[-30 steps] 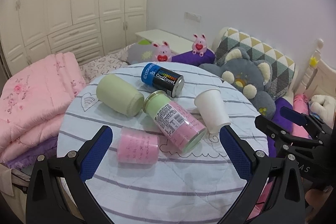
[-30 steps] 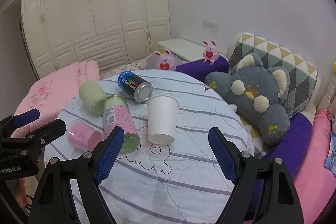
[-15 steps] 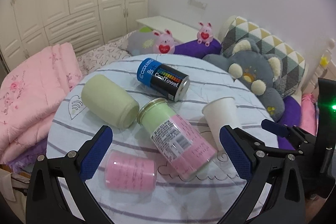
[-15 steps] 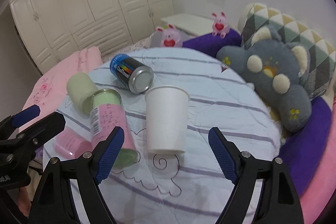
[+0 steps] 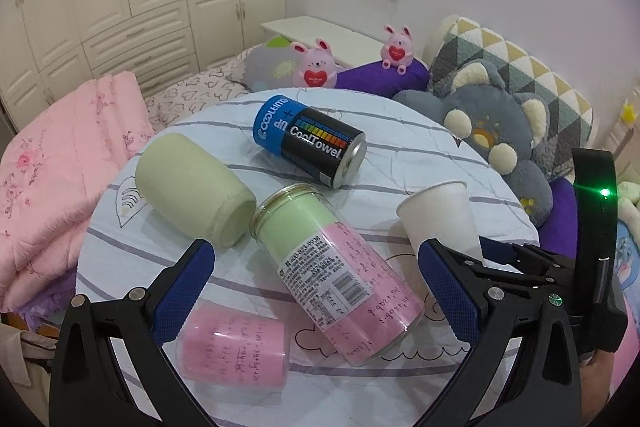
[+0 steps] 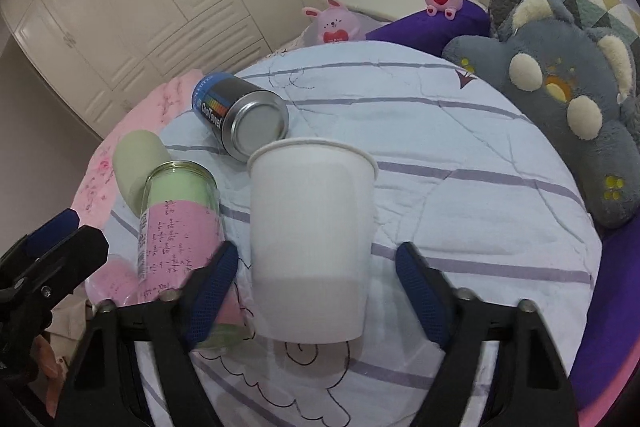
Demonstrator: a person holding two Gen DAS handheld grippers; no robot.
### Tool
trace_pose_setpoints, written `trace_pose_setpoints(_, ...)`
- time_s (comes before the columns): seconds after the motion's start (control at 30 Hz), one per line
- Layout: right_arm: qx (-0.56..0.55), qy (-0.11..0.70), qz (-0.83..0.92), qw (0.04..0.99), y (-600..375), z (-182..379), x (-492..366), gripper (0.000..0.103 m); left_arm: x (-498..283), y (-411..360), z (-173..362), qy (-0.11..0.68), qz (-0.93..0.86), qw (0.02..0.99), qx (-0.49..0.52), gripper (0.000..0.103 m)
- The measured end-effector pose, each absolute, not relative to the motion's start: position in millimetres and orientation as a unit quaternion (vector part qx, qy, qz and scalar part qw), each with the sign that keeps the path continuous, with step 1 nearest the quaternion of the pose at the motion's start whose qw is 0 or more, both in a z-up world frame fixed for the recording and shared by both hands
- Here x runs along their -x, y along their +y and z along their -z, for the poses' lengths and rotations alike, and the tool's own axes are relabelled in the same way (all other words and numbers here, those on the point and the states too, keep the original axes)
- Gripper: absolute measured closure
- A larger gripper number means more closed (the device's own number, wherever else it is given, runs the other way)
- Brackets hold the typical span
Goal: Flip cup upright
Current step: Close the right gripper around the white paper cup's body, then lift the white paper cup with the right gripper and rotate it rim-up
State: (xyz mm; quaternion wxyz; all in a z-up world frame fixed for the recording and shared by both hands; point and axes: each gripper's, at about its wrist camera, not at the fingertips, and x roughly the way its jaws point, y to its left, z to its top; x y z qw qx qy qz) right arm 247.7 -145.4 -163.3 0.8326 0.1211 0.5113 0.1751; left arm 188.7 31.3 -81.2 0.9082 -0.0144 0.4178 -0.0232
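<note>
Both grippers, left (image 5: 316, 287) and right (image 6: 316, 287), hold their blue-padded fingers (image 6: 212, 283) spread wide apart, gripping nothing.

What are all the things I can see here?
Paper cup: 1, white, lying on the table between the right claw's fingers.
Jar: 1, green and pink, lying mid-table.
Can: 1, blue and black, lying at the far side.
Green cup: 1, pale green, lying left.
Pink cup: 1, near edge.
Table: 1, round, striped cloth.
Bunny toys: 2, pink, behind.
Bear plush: 1, grey, right.
Left claw: open.
Right claw: open.
</note>
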Motion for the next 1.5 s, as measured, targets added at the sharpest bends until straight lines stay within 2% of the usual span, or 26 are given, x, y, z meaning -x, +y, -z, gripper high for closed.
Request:
trace_pose_setpoints(0.57,-0.133,0.499,-0.162,0.841,-168.2,135.0,-192.6,0.041,-152.2,6.4,61.5,0.412,0.042,0.91,-0.005,0.0)
trace_pose_setpoints(1.07,-0.145,0.507,-0.187,0.829,-158.5,150.5,-136.5,0.04,-114.9,-12.4,75.1,0.45,0.049,0.892,-0.008,0.0)
trace_pose_setpoints(1.13,-0.152,0.524,-0.194,0.815,-157.4,160.7,-139.3,0.039,-114.2,-14.9,78.1,0.458,0.048,0.887,-0.009,0.0)
trace_pose_setpoints(1.23,-0.178,0.536,-0.186,0.804,-165.2,165.4,-137.6,0.022,-111.8,-21.6,79.4,0.463,0.05,0.885,-0.009,0.0)
trace_pose_setpoints(1.5,-0.169,0.523,-0.195,0.812,-191.2,150.6,-125.6,0.022,-121.6,-50.9,84.2,0.492,0.074,0.868,0.008,0.0)
